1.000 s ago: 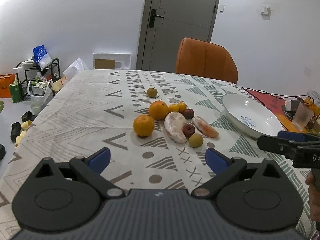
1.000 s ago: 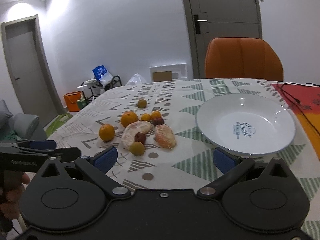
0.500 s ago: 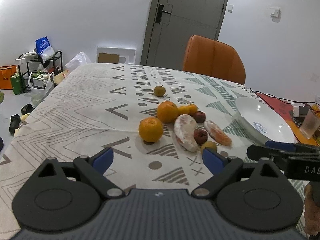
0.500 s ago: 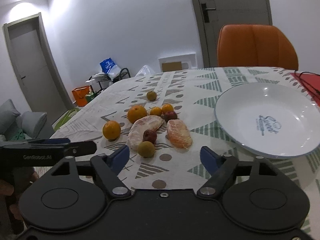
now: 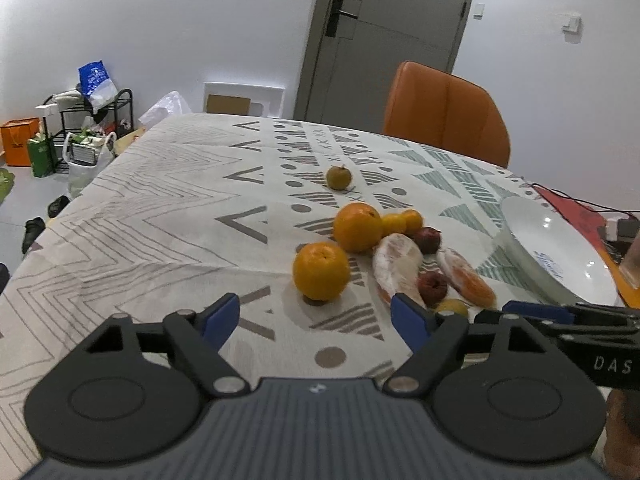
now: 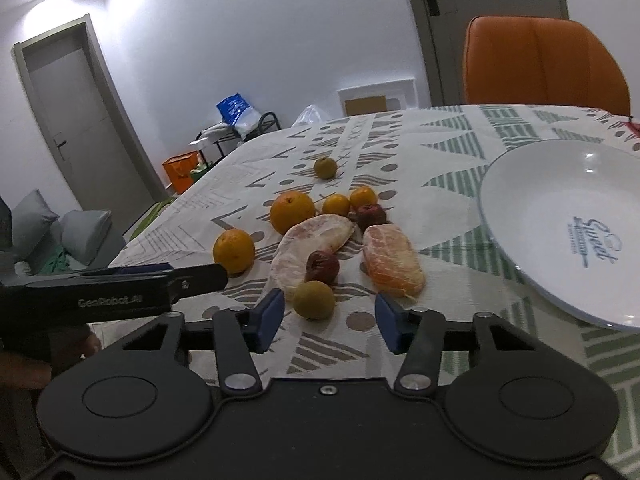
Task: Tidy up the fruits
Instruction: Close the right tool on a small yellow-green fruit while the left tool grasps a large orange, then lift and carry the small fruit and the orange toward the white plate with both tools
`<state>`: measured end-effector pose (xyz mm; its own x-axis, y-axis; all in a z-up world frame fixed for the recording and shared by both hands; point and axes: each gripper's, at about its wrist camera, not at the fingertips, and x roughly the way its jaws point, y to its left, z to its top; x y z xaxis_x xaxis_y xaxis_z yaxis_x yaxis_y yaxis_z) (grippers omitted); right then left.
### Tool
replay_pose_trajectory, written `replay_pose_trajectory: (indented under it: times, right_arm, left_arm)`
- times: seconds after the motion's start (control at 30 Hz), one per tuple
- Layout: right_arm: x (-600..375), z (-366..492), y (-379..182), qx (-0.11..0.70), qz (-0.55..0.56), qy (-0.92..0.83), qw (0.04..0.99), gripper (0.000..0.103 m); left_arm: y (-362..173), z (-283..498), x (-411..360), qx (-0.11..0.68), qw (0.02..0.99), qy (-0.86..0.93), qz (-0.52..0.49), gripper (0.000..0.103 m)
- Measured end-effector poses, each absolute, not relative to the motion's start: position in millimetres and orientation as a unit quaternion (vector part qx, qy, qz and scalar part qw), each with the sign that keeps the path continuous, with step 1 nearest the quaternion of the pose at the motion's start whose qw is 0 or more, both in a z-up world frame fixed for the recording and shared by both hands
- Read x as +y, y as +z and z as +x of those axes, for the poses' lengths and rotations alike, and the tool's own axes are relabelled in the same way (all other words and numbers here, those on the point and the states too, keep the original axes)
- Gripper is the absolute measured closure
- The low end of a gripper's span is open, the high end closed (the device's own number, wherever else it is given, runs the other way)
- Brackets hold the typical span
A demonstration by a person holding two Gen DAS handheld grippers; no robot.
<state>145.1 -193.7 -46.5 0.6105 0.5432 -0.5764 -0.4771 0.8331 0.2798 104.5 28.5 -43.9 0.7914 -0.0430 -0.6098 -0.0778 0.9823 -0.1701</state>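
Fruit cluster on patterned tablecloth (image 5: 168, 216), empty white plate (image 6: 560, 216) to its right, orange chair (image 5: 444, 112) behind.
Both grippers moved in closer since a second ago. Left gripper (image 5: 316, 316) open, near orange (image 5: 321, 271) just ahead; right gripper (image 6: 330, 320) open, narrower than before, yellow-green fruit (image 6: 314, 300) just ahead, peeled segments beyond.

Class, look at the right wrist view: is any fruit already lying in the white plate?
No: the white plate holds only its printed blue logo, while every fruit lies on the tablecloth beside it.
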Motion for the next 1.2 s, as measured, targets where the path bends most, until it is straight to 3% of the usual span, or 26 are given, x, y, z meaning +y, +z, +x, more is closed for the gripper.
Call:
replay_pose_trajectory:
  times: [0.3, 0.4, 0.53, 0.8, 0.87, 0.93, 1.2]
  right_arm:
    - [-180, 162, -58, 0.355, 0.050, 0.300, 0.884, 0.064]
    - [-179, 166, -60, 0.354, 0.053, 0.305, 0.883, 0.077]
    - [-184, 169, -60, 0.357, 0.069, 0.306, 0.880, 0.078]
    - [-193, 170, -56, 0.349, 0.080, 0.296, 0.885, 0.078]
    - [-194, 171, -56, 0.349, 0.081, 0.292, 0.887, 0.078]
    - [-195, 171, -55, 0.348, 0.081, 0.290, 0.888, 0.078]
    - [-206, 164, -46, 0.330, 0.085, 0.279, 0.898, 0.078]
  left_arm:
    - [-49, 119, 31, 0.327, 0.941, 0.006, -0.090, 0.026]
    - [-51, 124, 31, 0.331, 0.939, 0.002, -0.091, 0.028]
    - [-53, 130, 29, 0.336, 0.938, -0.004, -0.090, 0.037]
    - [-56, 139, 26, 0.338, 0.937, -0.007, -0.085, 0.040]
    - [-56, 140, 26, 0.338, 0.937, -0.007, -0.083, 0.049]
    - [-56, 141, 26, 0.337, 0.938, -0.002, -0.083, 0.065]
    - [-50, 133, 24, 0.336, 0.937, -0.009, -0.095, 0.067]
